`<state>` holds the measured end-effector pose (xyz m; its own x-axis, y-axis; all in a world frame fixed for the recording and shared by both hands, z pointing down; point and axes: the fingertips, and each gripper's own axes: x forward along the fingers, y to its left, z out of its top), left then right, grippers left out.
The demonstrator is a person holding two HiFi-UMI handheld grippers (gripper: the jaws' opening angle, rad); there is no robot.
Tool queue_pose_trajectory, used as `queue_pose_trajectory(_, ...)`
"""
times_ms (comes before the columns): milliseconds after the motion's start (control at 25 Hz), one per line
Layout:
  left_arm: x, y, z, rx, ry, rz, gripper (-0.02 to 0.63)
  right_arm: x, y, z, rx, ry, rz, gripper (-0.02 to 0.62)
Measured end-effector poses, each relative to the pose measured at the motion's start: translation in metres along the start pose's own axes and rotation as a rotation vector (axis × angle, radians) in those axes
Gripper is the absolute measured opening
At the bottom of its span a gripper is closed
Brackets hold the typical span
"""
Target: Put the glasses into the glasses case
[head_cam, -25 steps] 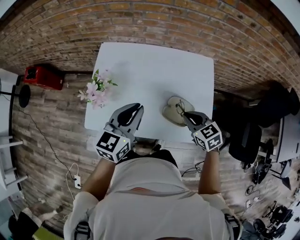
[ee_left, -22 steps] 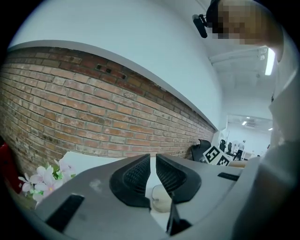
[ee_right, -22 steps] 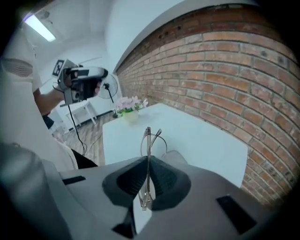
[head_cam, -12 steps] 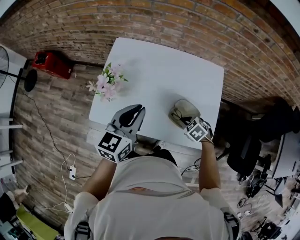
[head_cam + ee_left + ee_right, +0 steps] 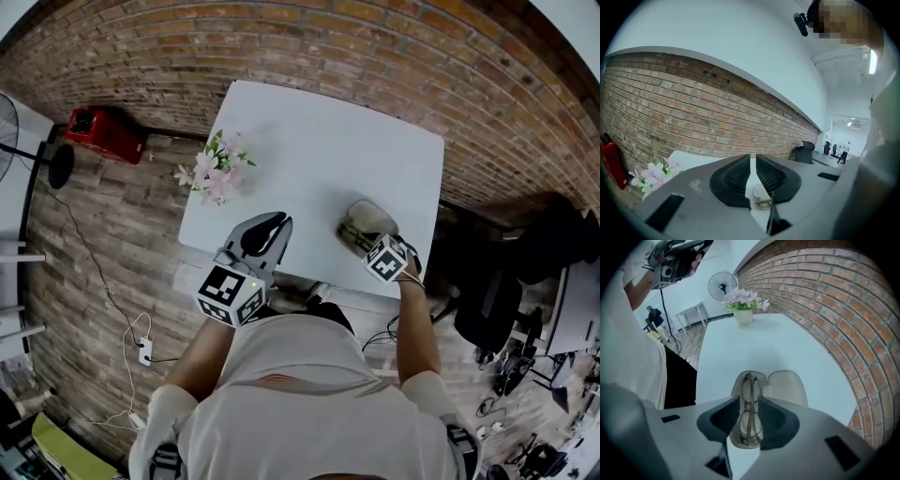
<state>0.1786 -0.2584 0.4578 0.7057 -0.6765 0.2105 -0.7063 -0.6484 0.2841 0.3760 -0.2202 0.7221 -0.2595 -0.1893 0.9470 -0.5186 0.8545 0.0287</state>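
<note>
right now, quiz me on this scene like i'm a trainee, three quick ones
1. True or false: the glasses case lies shut on the table.
2. Which of these also stands on the table? A flowers; B mug; C book
3. What lies between the jaws of the right gripper?
Key: 1 false, it lies open. 2 A. 3 the glasses, lying in the case; the jaws are opening and do not pinch them.

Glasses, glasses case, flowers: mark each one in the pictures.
glasses (image 5: 749, 423), right gripper view, the nearer lens.
glasses case (image 5: 787, 387), right gripper view, the open lid's lining.
flowers (image 5: 217, 169), head view, the pink blossoms.
</note>
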Motion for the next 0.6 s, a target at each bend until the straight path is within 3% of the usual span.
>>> queue_pose_trajectory(120,-0.002,-0.002,0.004,0.007,-0.011,-0.013,0.044,-0.029,-0.011,0.018,0.054,-0.109,-0.072,0.172)
queue_pose_trajectory(200,-0.003,-0.003,0.008,0.013,-0.022,-0.023,0.044,-0.064,-0.018,0.041,0.129,-0.249,-0.118,0.167)
queue_pose_trajectory(320,0.000,-0.006,0.017,0.027,-0.043,-0.052,0.044,-0.130,-0.029,0.073,0.210,-0.461,-0.230,0.110)
queue_pose_trajectory(440,0.005,-0.011,0.031,0.051,-0.067,-0.094,0.044,-0.187,-0.036,0.090,0.220,-0.580,-0.371,0.073)
queue_pose_trajectory(600,0.013,-0.021,0.052,0.098,-0.096,-0.147,0.044,-0.236,-0.031,0.103,0.235,-0.702,-0.410,0.063)
